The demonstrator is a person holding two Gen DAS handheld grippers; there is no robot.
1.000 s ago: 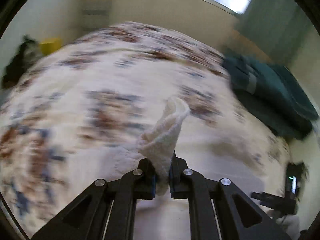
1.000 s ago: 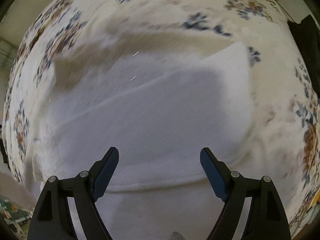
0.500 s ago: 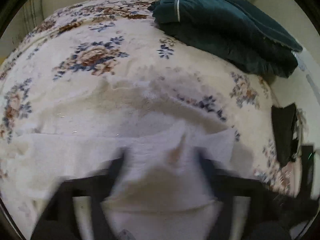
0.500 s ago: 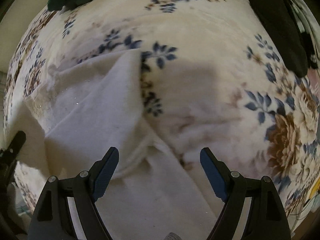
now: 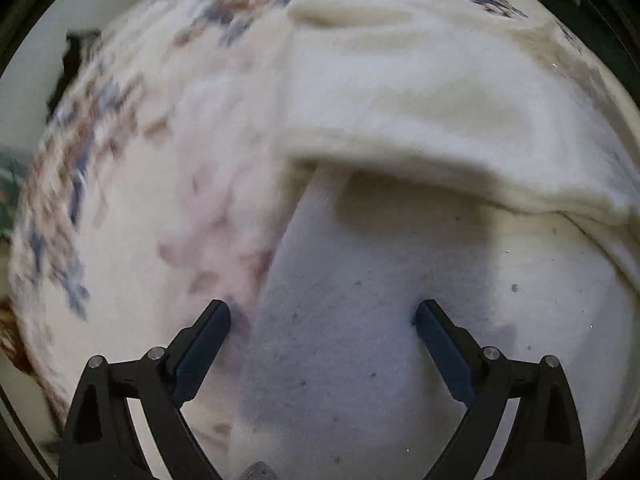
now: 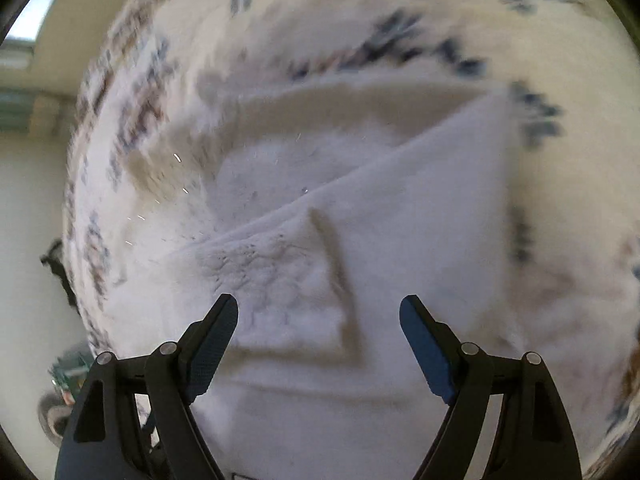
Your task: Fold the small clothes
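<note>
A white fleecy garment [image 5: 400, 280] lies on a floral bedspread [image 5: 120, 160]. In the left wrist view a thick folded edge runs across it above the fingers. My left gripper [image 5: 322, 320] is open and empty, low over the flat white cloth. In the right wrist view the same garment [image 6: 360, 220] shows a folded triangular flap and a small raised crease. My right gripper [image 6: 319, 316] is open and empty just over it.
The floral bedspread [image 6: 360, 40] surrounds the garment on all sides. A dark object [image 5: 72, 68] sits past the bed's left edge. A pale wall [image 6: 24, 200] and some clutter [image 6: 64, 380] lie left of the bed.
My left gripper has let go of the white cloth and opened, now low over the garment. The right gripper stayed open and swung back over the folded flap.
</note>
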